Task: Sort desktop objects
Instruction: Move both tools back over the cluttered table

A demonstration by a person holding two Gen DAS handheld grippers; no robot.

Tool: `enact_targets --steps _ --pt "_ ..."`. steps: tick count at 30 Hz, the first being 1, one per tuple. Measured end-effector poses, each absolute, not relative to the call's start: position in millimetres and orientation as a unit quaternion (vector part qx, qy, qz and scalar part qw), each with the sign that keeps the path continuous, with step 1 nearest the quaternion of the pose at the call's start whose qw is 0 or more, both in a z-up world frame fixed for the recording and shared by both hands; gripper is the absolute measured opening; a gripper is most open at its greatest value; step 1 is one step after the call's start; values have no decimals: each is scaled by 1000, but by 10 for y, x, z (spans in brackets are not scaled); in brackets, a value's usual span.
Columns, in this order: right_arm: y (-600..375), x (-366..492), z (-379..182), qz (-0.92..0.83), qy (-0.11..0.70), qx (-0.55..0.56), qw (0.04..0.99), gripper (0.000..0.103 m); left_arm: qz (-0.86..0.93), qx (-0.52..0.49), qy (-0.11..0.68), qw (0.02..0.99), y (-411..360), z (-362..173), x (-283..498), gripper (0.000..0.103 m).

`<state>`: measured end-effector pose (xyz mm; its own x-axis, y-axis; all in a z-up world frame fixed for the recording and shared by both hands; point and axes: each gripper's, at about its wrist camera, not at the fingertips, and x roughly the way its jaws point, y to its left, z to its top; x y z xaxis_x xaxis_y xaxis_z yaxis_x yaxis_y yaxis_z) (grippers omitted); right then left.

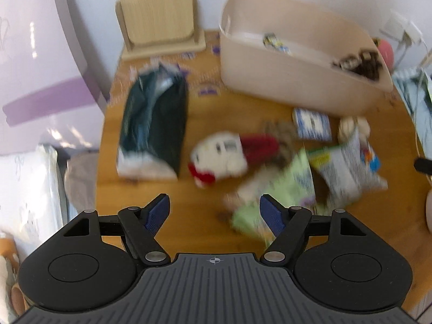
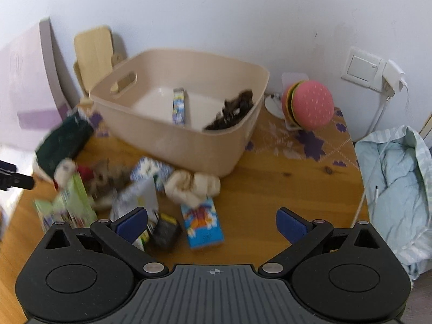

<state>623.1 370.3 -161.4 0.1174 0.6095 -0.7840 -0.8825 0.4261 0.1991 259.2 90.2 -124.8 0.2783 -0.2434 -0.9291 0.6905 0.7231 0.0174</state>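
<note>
Currently, left gripper [image 1: 214,212]: jaws apart, holding nothing.
Right gripper [image 2: 212,224]: jaws apart, holding nothing.
Bin [image 2: 172,137]: holds carton [image 2: 179,105].

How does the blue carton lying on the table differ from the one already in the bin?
The blue carton on the table lies flat on the wood, just ahead of the right claw; the carton in the bin rests on the beige bin's floor. The table one shows a broad face, the binned one a narrow face. Both are blue printed cartons.
</note>
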Motion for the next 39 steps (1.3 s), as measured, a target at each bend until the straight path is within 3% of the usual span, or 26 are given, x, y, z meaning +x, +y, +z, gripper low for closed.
enact_targets --steps 6,18,29,32,35,39 --pt "3632 6142 -1810 489 451 -181 724 103 -330 220 541 742 1019 -1447 2207 75" --pt "3649 6016 -2096 477 472 -218 709 103 -402 350 503 680 1182 -1952 1868 75" --pt "3916 5994 -2315 506 407 -273 710 103 -491 441 426 619 1183 -2162 1709 75" --pt "3992 5983 -2392 495 399 -282 718 103 -504 445 413 614 1155 -2189 1676 72" --pt "4054 5995 -2467 493 398 -281 721 103 -512 452 413 602 1076 -2233 1694 63" --pt "4127 6021 -2545 484 402 -273 728 103 -523 447 415 595 1035 -2245 1722 62"
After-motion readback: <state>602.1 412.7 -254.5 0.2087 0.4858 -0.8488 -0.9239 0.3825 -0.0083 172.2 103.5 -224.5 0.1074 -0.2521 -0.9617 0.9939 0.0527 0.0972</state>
